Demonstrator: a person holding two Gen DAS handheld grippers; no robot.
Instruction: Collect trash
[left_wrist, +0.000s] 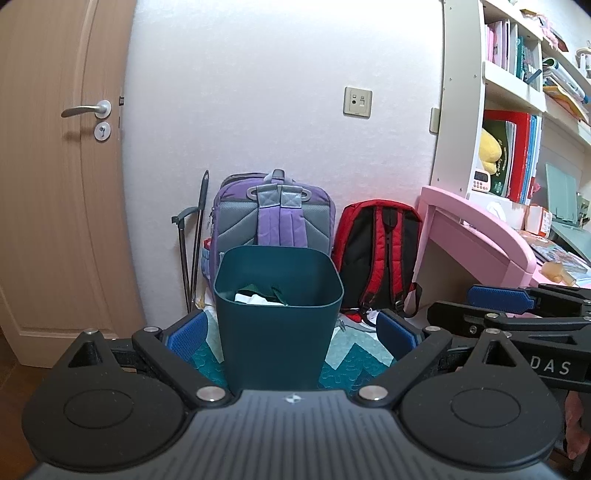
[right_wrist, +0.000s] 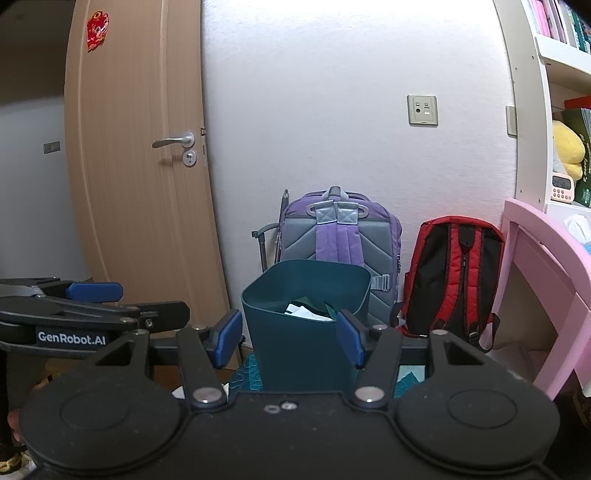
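A dark teal trash bin (left_wrist: 277, 317) stands on a patterned teal mat, with white and green paper trash (left_wrist: 258, 297) inside. It also shows in the right wrist view (right_wrist: 303, 332), with the trash (right_wrist: 306, 310) in it. My left gripper (left_wrist: 291, 332) is open and empty, its blue pads either side of the bin, in front of it. My right gripper (right_wrist: 286, 339) is open and empty, also facing the bin. The right gripper shows at the right of the left wrist view (left_wrist: 517, 310). The left gripper shows at the left of the right wrist view (right_wrist: 85, 310).
A purple backpack (left_wrist: 271, 218) and a red backpack (left_wrist: 376, 254) lean on the wall behind the bin. A pink desk (left_wrist: 476, 236) with a bookshelf (left_wrist: 517, 92) stands at the right. A wooden door (left_wrist: 55, 166) is at the left. A folded cart handle (left_wrist: 192, 240) leans by the purple backpack.
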